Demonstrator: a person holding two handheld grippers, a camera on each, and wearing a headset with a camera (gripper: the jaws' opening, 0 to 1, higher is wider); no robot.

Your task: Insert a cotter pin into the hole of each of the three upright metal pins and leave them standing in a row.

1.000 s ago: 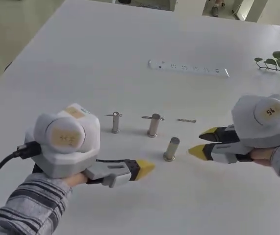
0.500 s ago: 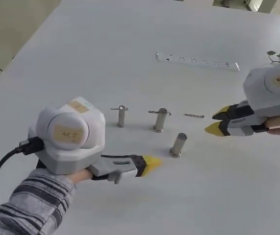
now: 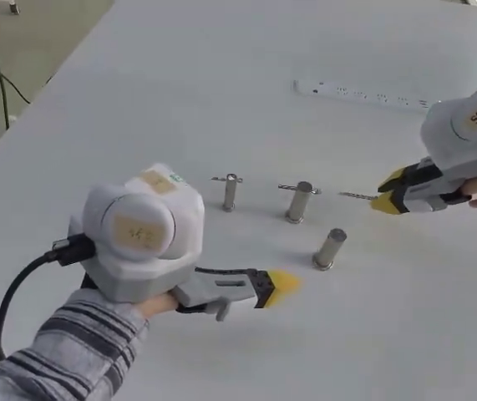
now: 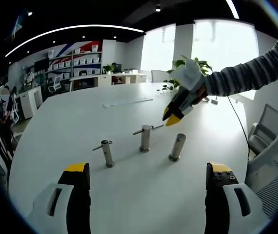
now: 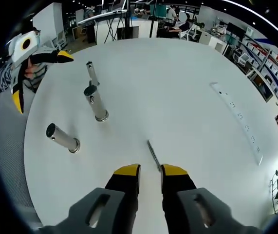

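The loose cotter pin (image 5: pixel 153 155) lies flat on the bench (image 5: pixel 187 87), its long axis running straight out ahead of my right hand-held gripper (image 5: pixel 150 170). Its near end is at the tips of the narrowly parted jaws, not yet pinched, I judge. The bare pin (image 5: pixel 62 137) stands off to that gripper's left, and my left hand-held gripper (image 4: pixel 146 168) hangs wide open.

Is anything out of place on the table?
The nearest metal pin stands out of line with the left pin and middle pin, and has no cotter pin through it. A loose cotter pin lies flat by the right tool.
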